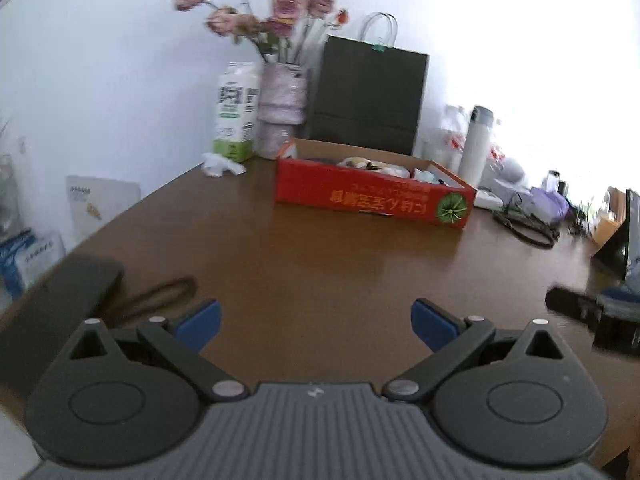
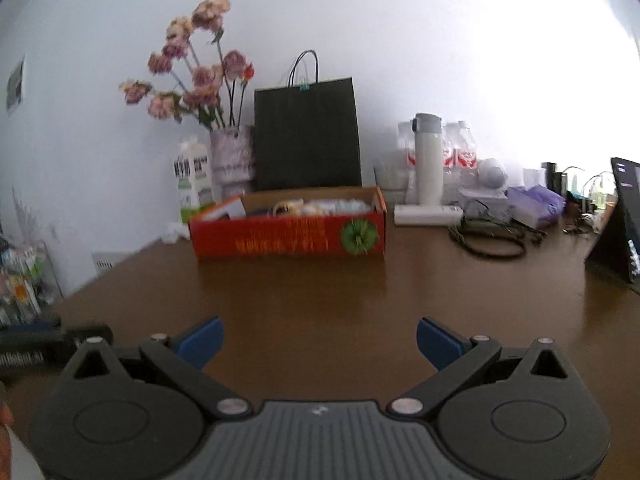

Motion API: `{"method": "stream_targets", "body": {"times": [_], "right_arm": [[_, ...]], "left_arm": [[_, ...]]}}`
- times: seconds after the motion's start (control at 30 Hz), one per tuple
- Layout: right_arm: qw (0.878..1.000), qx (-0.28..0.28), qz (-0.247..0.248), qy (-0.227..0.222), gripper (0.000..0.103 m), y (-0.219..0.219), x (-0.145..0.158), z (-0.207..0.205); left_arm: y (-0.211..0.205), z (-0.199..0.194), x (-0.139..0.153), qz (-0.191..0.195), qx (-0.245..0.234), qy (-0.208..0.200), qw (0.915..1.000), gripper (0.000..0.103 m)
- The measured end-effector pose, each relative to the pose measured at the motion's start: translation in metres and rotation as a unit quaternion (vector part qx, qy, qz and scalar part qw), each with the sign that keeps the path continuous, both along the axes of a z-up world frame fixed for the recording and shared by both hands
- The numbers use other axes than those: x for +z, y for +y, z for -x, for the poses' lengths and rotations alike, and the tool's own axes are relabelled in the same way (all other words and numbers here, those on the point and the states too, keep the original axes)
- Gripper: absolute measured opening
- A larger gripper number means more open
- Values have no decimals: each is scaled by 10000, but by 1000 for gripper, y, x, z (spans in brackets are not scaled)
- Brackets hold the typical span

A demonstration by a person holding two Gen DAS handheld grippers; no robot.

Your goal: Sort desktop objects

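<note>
Both the left tongs (image 1: 316,322) and right tongs (image 2: 320,344) hang released and empty above the brown wooden bench (image 1: 320,264) — well short of the red cardboard box (image 2: 288,238) of oddments.

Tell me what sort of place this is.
Probably a home or office desk: a brown wooden desktop with a vase of flowers, a screen at the right edge, and tangled cables.

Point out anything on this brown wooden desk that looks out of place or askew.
The red cardboard box has its printed lettering upside down as seen from both grippers. A crumpled white wad of paper or plastic lies loose beside the white-and-green carton. A tangle of dark cables sprawls beside the white power strip.
</note>
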State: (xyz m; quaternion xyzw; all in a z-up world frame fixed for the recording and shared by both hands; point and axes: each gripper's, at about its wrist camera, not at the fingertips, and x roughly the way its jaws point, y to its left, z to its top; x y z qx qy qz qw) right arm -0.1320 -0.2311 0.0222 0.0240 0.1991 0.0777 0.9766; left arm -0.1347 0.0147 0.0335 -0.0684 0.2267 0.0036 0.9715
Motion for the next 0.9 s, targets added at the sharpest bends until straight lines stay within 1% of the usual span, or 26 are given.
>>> {"method": "stream_targets", "body": {"times": [0.07, 0.17, 0.27, 0.37, 0.53, 0.6, 0.67, 0.7, 0.77, 0.83, 0.9], "right_arm": [[10000, 45, -11, 37, 103, 3, -9, 13], [9995, 209, -67, 219, 103, 6, -18, 17], [9994, 110, -14, 315, 103, 9, -22, 9], [9994, 3, -20, 338, 103, 11, -22, 2], [9983, 20, 298, 493, 103, 19, -25, -16], [9980, 71, 191, 606, 103, 20, -25, -26], [9978, 93, 11, 658, 103, 19, -26, -38], [9976, 66, -12, 690, 103, 20, -27, -44], [9971, -29, 103, 749, 103, 23, -29, -57], [9964, -117, 317, 775, 103, 28, -31, -70], [9949, -157, 425, 899, 103, 31, -32, -84]], "left_arm": [[0, 7, -8, 25, -166, 29, 9999, 103], [-2, -3, -15, -1, -308, 227, 9993, 103], [-4, -18, -17, 65, -402, 425, 9983, 103], [-7, -25, -19, -50, -470, 431, 9980, 103], [-12, -42, -22, -305, -364, 479, 9977, 103], [-12, -55, -21, -322, -517, 537, 9967, 103], [-15, -68, -22, -435, -583, 588, 9956, 103], [-16, -74, -23, -511, -586, 586, 9952, 103], [-17, -87, -25, -594, -565, 617, 9947, 103], [-15, -102, -29, -446, -650, 777, 9939, 103], [-13, -115, -31, -270, -584, 944, 9935, 103]]}}
